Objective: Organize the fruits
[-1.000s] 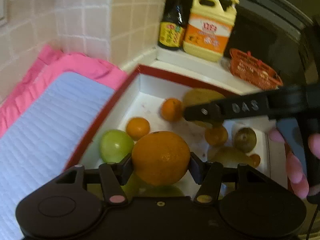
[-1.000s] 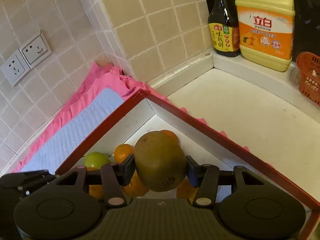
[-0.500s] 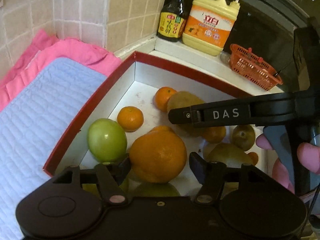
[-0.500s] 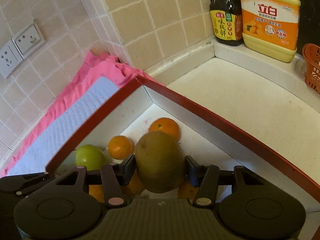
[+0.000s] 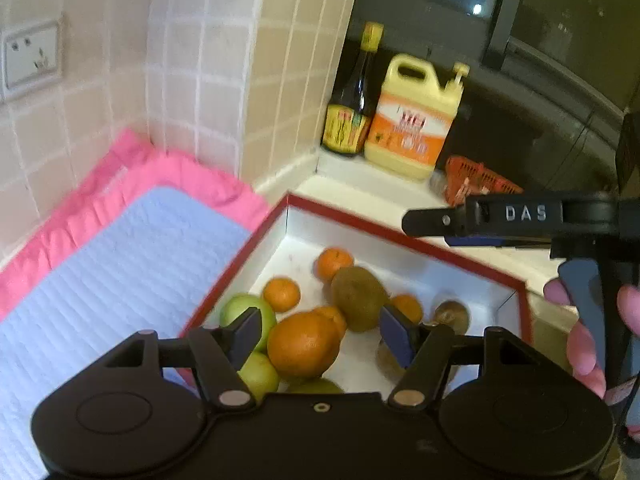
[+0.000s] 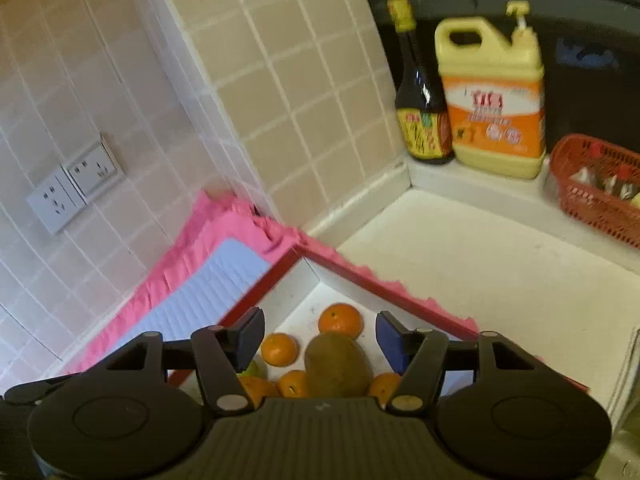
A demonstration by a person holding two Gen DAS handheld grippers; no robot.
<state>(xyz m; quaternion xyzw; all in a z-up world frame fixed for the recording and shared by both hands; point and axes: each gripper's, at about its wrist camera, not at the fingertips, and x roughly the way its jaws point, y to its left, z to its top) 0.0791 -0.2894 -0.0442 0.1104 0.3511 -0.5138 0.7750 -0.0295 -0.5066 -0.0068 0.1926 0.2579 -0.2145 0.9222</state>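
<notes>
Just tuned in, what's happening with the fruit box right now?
A person holds a tool in each hand over the red-rimmed box of fruit. The left tool stands open above the large orange, its pads clear of it. The right tool is opening over the brown kiwi, which lies in the box among small oranges and green apples. Neither tool grips anything.

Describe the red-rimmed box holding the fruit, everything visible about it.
The box is a shallow open tray, red along its rim and outer edge, with white walls and a white floor; it looks like cardboard. It sits level on the pale counter, one side against the pink-bordered mat. Inside lie small oranges, a larger orange, green apples and brown kiwi-like fruit, loosely mixed. No lid shows. Its near side is hidden behind the hand-held gripper bodies in both views.
</notes>
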